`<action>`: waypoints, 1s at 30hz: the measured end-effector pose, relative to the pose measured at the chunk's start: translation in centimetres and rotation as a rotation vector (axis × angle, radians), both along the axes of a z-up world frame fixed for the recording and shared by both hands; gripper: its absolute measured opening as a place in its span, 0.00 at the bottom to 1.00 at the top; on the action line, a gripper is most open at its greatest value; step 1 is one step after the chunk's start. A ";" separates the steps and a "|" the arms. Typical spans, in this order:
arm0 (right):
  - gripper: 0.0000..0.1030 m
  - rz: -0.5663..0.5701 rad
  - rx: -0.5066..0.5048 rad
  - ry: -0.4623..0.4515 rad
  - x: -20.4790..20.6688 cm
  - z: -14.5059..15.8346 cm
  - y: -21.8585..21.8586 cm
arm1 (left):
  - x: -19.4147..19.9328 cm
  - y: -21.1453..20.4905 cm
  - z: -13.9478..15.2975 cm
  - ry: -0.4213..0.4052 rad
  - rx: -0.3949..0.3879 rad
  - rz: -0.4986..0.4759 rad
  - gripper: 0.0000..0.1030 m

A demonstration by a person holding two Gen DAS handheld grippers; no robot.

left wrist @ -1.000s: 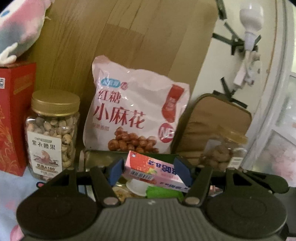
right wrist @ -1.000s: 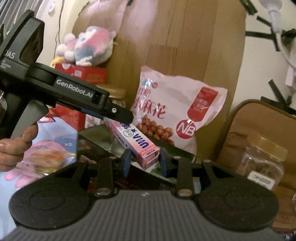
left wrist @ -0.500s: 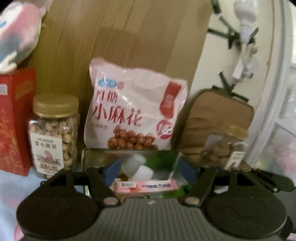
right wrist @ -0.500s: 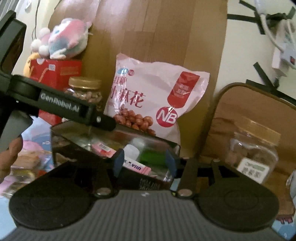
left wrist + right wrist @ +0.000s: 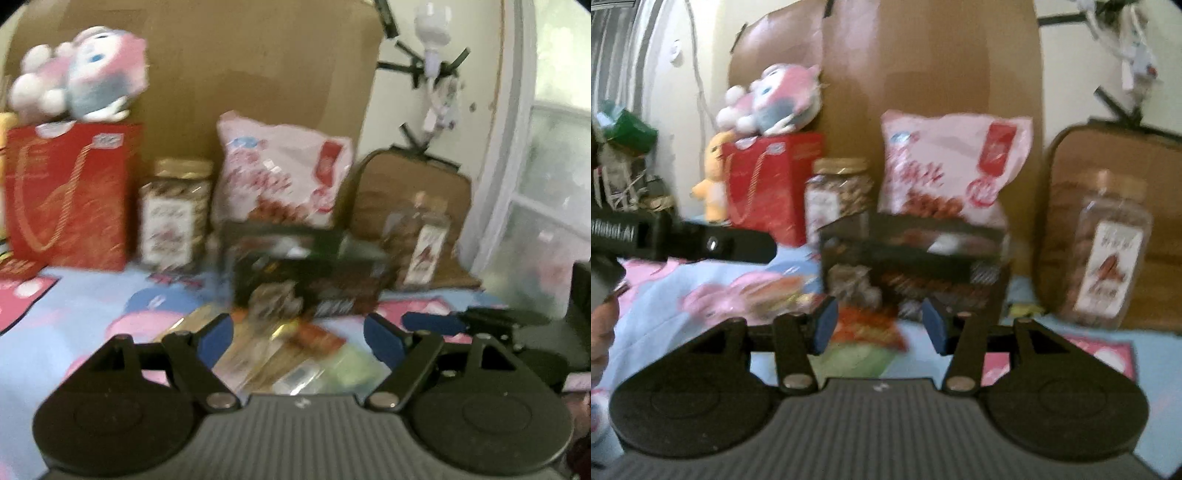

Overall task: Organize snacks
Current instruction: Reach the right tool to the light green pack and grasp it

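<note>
We are seeing both views motion-blurred, so fine print is unreadable. Largest item: a brown cardboard panel (image 5: 258,85) is leaning against the wall behind everything. A blue and pink patterned sheet (image 5: 74,317) is covering the surface under the things; we cannot tell whether it is a bed or a counter. A red gift bag (image 5: 70,195) is standing at the left with a pink plush toy (image 5: 81,74) lying on top of it. A pink snack bag (image 5: 280,173) is standing upright against the panel, and a tan cushion (image 5: 410,192) is leaning to its right. In front of the pink bag, a dark open box (image 5: 912,266) is sitting on the sheet with snacks inside; its contents are too blurred to name. A gold-lidded nut jar (image 5: 177,214) is standing between the gift bag and the pink bag, and a second clear jar (image 5: 1108,251) is standing in front of the cushion. Loose snack packets (image 5: 291,354) are lying on the sheet just in front of the box.

The left gripper (image 5: 297,336) is hovering above those packets; its jaws are spread wide, gripping nothing. The right gripper (image 5: 879,325) is also hovering with jaws apart and empty, an orange packet (image 5: 868,325) showing on the sheet between its blue pads.
</note>
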State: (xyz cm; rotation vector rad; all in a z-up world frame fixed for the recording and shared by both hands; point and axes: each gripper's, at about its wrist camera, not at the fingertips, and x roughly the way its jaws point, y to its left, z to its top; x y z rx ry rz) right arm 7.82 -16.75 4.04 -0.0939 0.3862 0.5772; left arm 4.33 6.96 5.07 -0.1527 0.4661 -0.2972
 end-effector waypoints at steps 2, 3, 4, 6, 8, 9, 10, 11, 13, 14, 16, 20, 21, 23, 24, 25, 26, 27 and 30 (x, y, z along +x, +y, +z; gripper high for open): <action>0.63 0.029 -0.013 0.031 -0.4 -0.7 0.8 | -0.6 1.1 -0.9 0.020 -0.010 0.031 0.78; 0.68 0.034 -0.021 0.040 -0.5 -1.0 1.3 | -0.8 1.7 -1.4 0.028 -0.014 0.048 0.78; 0.69 0.039 -0.030 0.047 -0.7 -1.3 1.7 | -1.0 2.2 -1.9 0.031 -0.008 0.075 0.78; 0.69 0.058 -0.053 0.060 -0.7 -1.6 2.6 | -1.1 2.9 -2.5 0.037 0.000 0.108 0.78; 0.72 0.059 -0.080 0.063 -0.7 -1.9 3.4 | -1.1 3.3 -2.9 0.038 -0.009 0.113 0.78; 0.73 0.059 -0.097 0.069 -0.5 -2.0 3.8 | -1.0 3.4 -3.0 0.035 -0.009 0.115 0.78; 0.73 0.058 -0.110 0.076 -0.3 -2.2 4.1 | -1.1 3.4 -3.1 0.032 -0.009 0.113 0.78; 0.73 0.054 -0.124 0.082 0.0 -2.4 4.4 | -1.0 3.3 -3.2 0.030 -0.009 0.109 0.78; 0.76 0.036 -0.154 0.075 0.0 -2.8 4.9 | -1.1 3.3 -3.3 0.023 -0.011 0.099 0.78; 0.76 0.031 -0.166 0.073 0.1 -2.9 5.1 | -1.1 3.3 -3.3 0.019 -0.013 0.095 0.78; 0.78 0.026 -0.176 0.067 0.1 -3.1 5.1 | -1.3 3.3 -3.3 0.012 -0.023 0.088 0.78; 0.80 0.010 -0.214 0.054 0.4 -3.6 5.6 | -1.3 3.5 -3.4 0.011 -0.041 0.084 0.78; 0.81 0.010 -0.216 0.055 0.5 -3.7 5.6 | -1.3 3.6 -3.4 0.012 -0.045 0.083 0.78; 0.79 0.010 -0.220 0.048 0.5 -3.7 5.7 | -1.3 3.7 -3.4 0.014 -0.053 0.083 0.78; 0.76 0.011 -0.220 0.046 0.4 -3.7 5.7 | -1.3 3.8 -3.4 0.016 -0.057 0.084 0.78; 0.62 0.007 -0.221 0.040 0.3 -3.7 5.7 | -1.3 3.8 -3.5 0.017 -0.060 0.086 0.78; 0.53 -0.014 -0.234 0.026 0.1 -3.7 5.6 | -1.2 3.9 -3.5 0.019 -0.064 0.087 0.78; 0.49 -0.013 -0.242 0.026 0.1 -3.7 5.5 | -1.2 4.0 -3.5 0.021 -0.069 0.089 0.78; 0.40 -0.002 -0.231 0.034 -0.5 -3.5 5.1 | -1.1 4.1 -3.6 0.028 -0.078 0.092 0.79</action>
